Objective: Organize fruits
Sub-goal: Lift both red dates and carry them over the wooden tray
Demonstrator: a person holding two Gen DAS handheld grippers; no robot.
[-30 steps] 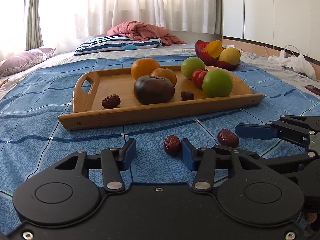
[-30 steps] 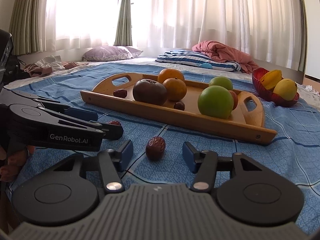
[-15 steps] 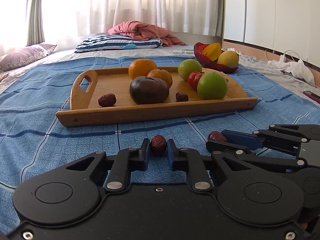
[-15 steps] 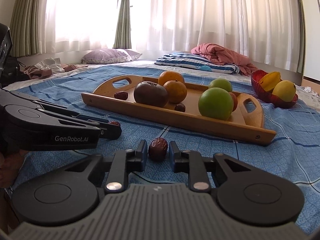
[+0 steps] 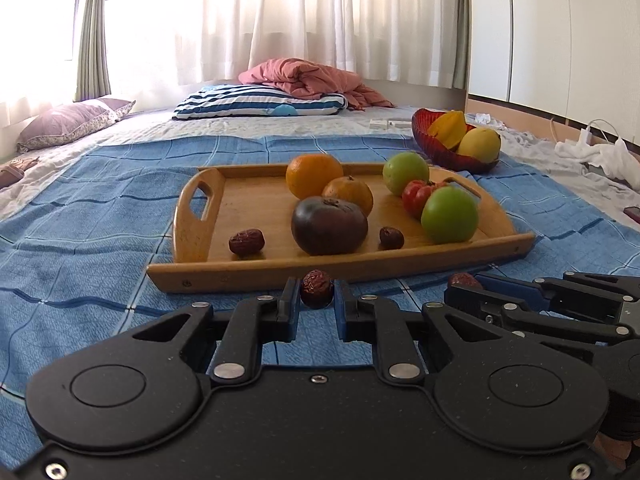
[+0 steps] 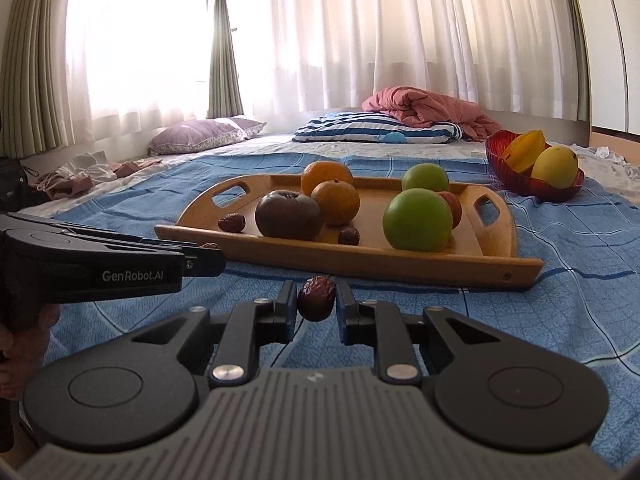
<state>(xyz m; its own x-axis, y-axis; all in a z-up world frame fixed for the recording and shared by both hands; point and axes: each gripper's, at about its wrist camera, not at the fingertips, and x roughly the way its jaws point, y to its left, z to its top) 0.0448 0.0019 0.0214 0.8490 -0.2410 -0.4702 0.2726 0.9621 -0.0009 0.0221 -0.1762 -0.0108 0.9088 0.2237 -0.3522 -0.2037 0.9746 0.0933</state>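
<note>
bed (image 5: 100, 208) | blue blanket | on it: wooden tray (image 5: 256, 272), red bowl (image 5: 448, 158), pillows

Both cameras sit low behind their own tongs, looking forward and slightly down across the bed; each sees the wooden tray (image 5: 400, 266) (image 6: 360, 266) close ahead.

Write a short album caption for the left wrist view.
Left hand-held gripper pinching a red date before a wooden tray of fruit.
</note>
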